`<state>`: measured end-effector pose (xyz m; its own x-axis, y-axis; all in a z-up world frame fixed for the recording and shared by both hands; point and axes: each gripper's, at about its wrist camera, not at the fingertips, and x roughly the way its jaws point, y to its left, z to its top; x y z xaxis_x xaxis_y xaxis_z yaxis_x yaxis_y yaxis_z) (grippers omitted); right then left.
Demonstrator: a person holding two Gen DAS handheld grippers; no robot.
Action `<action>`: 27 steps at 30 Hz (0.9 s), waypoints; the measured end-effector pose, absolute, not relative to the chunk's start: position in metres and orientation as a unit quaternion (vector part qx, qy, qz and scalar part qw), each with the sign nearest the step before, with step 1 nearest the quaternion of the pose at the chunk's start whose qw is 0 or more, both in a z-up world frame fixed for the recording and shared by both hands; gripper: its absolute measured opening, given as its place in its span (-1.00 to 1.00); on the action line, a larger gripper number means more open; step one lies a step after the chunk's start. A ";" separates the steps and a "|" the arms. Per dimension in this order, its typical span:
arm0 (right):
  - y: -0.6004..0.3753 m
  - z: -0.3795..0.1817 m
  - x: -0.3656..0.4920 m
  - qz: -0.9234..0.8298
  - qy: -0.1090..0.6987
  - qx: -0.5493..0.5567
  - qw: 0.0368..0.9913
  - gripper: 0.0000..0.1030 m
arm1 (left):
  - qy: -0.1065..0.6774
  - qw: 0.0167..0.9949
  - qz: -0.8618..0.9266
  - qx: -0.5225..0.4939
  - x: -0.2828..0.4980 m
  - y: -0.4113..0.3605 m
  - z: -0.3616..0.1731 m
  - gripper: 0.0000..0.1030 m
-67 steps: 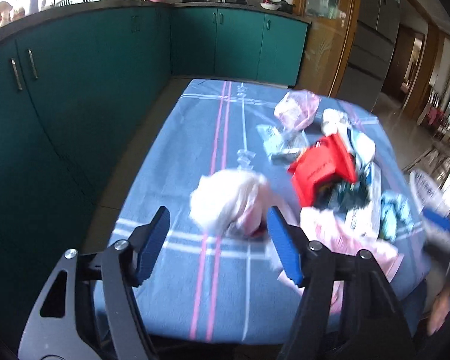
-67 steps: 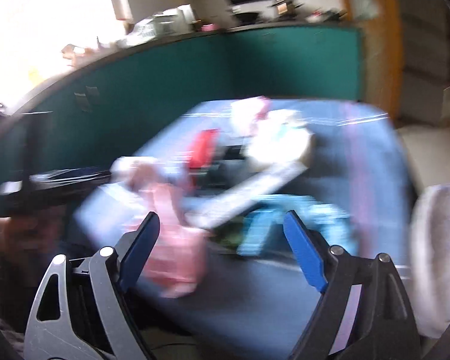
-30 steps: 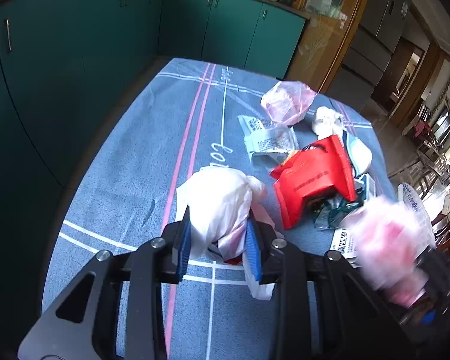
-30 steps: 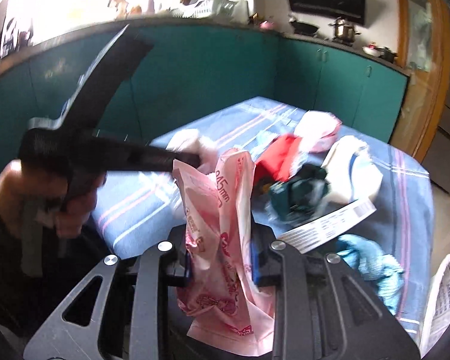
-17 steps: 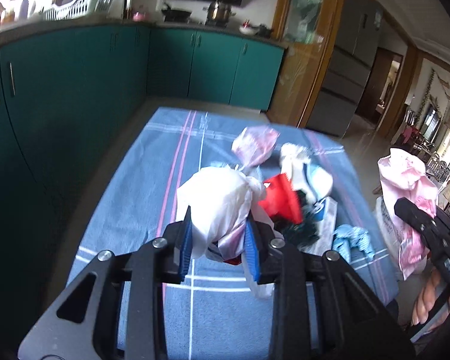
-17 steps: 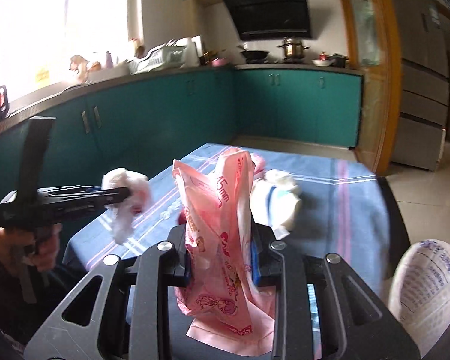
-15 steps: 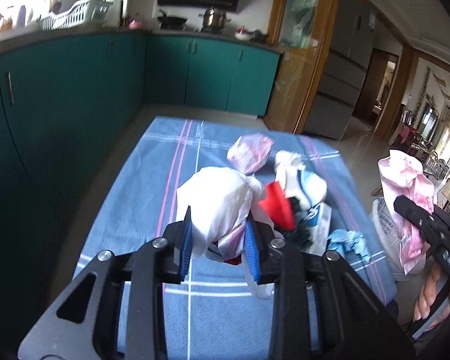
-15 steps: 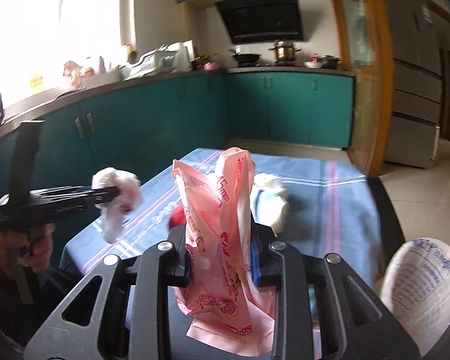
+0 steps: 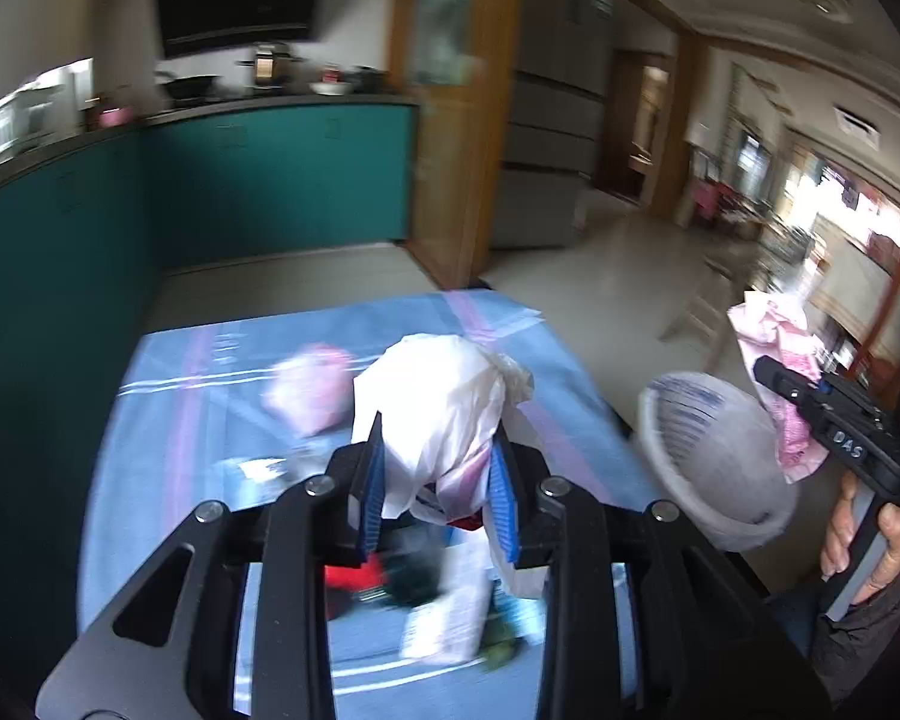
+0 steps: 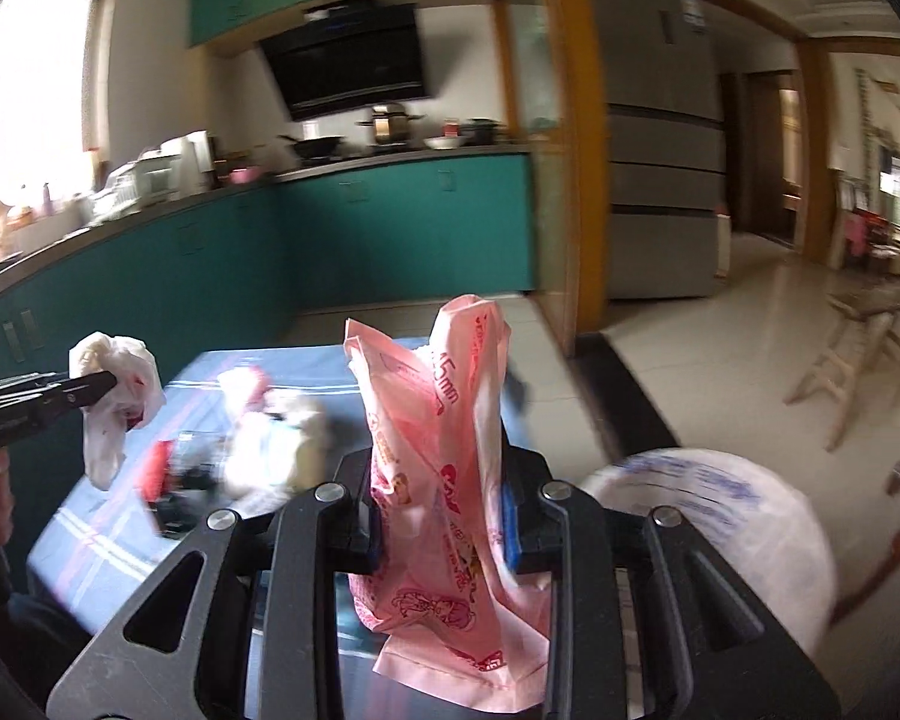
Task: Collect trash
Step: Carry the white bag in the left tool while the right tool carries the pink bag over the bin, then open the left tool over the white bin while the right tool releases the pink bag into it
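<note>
**Both tools loaded, the bin bag off to the right**

The left tool is clamped tight on a knotted white plastic bag, which bulges up and out between the blue pads, clear of the surface. The right tool is pinched shut on a crumpled pink printed bag, standing upright in the grip with its loose end hanging below.

What matters for the drop is the white trash bag with blue print, its mouth gaping open beside the right-hand edge of the surface. From the left tool it lies to the right and a little lower; from the right tool it sits just at the lower right, so I'd judge the right hand to be the nearer and likely first to let go. The left has to travel across past the surface's edge.

The surface wears a blue cloth with pink and white stripes, and more litter waits there: a pink bag, something red, dark wrappers, all blurred. Around it runs a kitchen with teal cabinets, a black range hood, a grey fridge and pale tiled floor.
</note>
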<state>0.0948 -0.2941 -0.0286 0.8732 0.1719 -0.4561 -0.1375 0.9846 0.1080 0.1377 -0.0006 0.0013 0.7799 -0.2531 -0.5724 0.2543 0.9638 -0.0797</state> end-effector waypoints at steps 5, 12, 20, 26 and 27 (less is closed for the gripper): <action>-0.358 -0.066 0.096 0.023 0.282 0.074 0.956 -0.45 | 0.325 0.927 -0.181 0.041 0.159 -0.073 -0.007 -0.41; -0.417 -0.116 0.105 -0.038 0.331 0.151 0.931 -0.41 | 0.357 0.893 -0.259 0.092 0.192 -0.195 -0.032 -0.41; -0.442 -0.117 0.092 -0.131 0.311 0.149 0.929 0.26 | 0.397 0.855 -0.331 0.043 0.218 -0.268 -0.081 0.23; -0.445 -0.122 0.096 -0.109 0.322 0.175 0.924 0.47 | 0.377 0.872 -0.293 0.105 0.213 -0.252 -0.070 0.46; -0.440 -0.124 0.100 -0.103 0.330 0.168 0.923 0.48 | 0.369 0.878 -0.281 0.116 0.211 -0.244 -0.064 0.47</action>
